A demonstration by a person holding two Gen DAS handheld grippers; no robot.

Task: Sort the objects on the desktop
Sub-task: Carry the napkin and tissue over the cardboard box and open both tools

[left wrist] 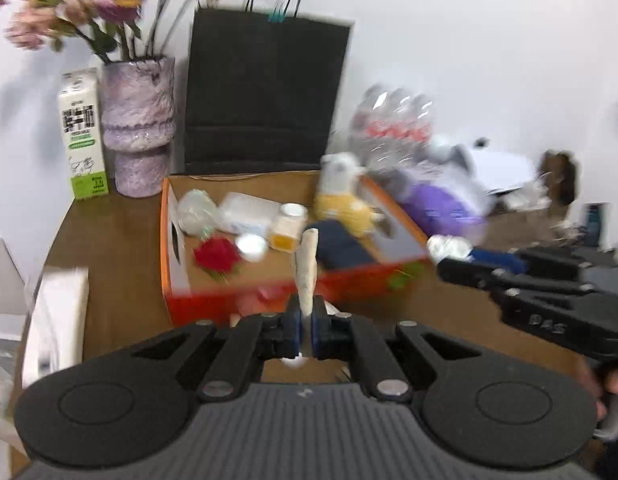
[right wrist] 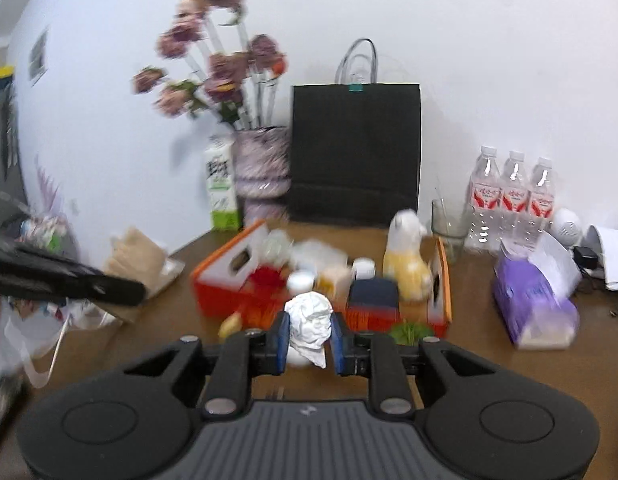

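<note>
My left gripper (left wrist: 307,312) is shut on a thin pale beige strip (left wrist: 307,264) that stands upright between the blue pads, just in front of the orange box (left wrist: 177,280). My right gripper (right wrist: 309,336) is shut on a crumpled white paper ball (right wrist: 311,318); it also shows in the left wrist view as the right gripper (left wrist: 453,256) beside the box's right corner. The orange box (right wrist: 213,292) holds a red rose (left wrist: 217,254), a small jar (left wrist: 287,224), a yellow and white plush toy (right wrist: 405,264) and a dark blue item (right wrist: 373,292). Both views are blurred.
A black paper bag (left wrist: 265,92), a purple vase of flowers (left wrist: 139,120) and a green and white carton (left wrist: 83,136) stand at the wall. Three water bottles (right wrist: 511,196), a glass (right wrist: 449,224) and a purple tissue pack (right wrist: 533,304) sit to the right of the box.
</note>
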